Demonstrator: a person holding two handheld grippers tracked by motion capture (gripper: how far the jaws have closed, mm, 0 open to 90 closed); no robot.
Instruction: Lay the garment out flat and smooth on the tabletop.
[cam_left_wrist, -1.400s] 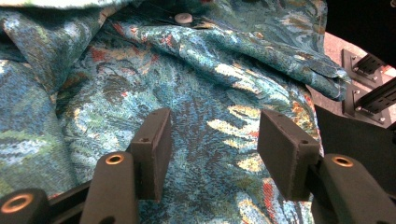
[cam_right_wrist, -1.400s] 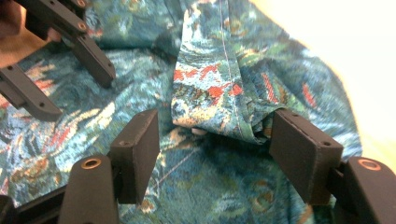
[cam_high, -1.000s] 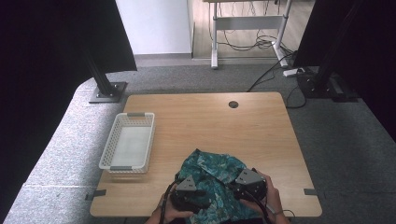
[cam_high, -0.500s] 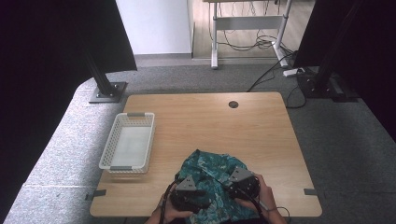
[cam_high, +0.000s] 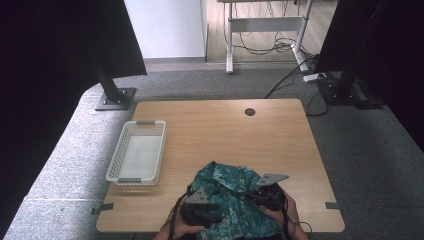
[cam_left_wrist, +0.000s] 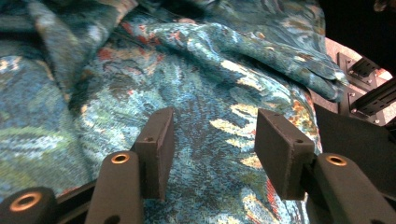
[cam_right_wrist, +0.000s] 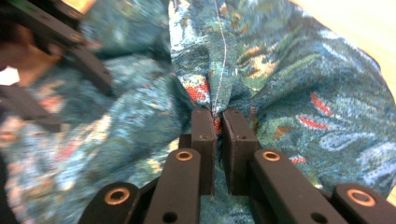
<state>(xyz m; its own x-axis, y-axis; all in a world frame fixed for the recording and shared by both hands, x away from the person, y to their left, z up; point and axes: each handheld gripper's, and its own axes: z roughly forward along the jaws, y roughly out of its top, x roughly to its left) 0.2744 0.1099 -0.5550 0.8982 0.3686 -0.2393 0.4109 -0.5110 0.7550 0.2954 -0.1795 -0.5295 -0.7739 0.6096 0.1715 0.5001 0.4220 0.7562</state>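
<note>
At the wooden table's (cam_high: 220, 135) near edge, the right gripper (cam_right_wrist: 218, 122) has just been closing and now pinches a seamed fold of the crumpled teal floral-print cloth (cam_high: 231, 200). The left gripper (cam_left_wrist: 212, 140) (jaws half open, pads holding nothing) should bite a second fold before lifting.
</note>
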